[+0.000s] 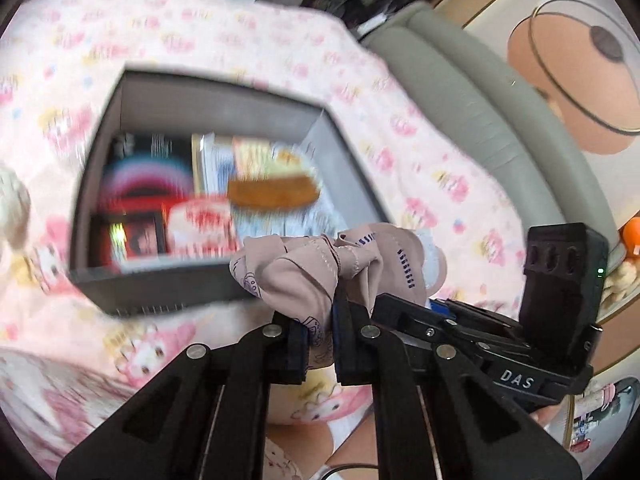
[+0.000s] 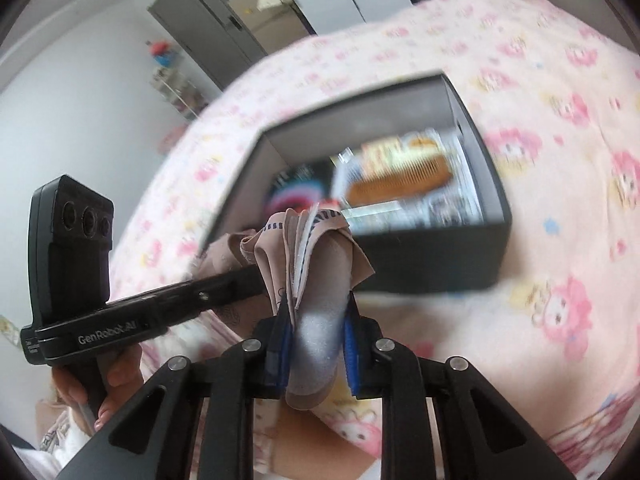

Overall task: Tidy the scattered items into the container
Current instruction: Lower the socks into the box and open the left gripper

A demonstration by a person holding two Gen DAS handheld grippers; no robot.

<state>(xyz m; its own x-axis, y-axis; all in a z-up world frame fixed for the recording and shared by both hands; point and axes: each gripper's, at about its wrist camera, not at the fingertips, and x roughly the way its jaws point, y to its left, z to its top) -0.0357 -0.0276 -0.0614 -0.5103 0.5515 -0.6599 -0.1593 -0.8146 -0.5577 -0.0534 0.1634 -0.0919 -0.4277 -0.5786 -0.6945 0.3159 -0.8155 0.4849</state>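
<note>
Mauve crumpled cloth [image 1: 320,264] is pinched by left gripper [image 1: 320,344] and right gripper [image 2: 316,344] together; the grey open-topped box [image 1: 132,292] lies just ahead (both equally near).

Pink cartoon-print bedspread [image 2: 560,240]; white wall [image 2: 80,100]; grey wardrobe [image 2: 208,28]; grey padded bed frame [image 1: 460,92]; daylight.

Right tongs [image 2: 318,344] clamp bunched beige cloth [image 2: 316,248] above pink bed cover [image 2: 560,240]; dark box [image 2: 440,256] at one o'clock.
</note>
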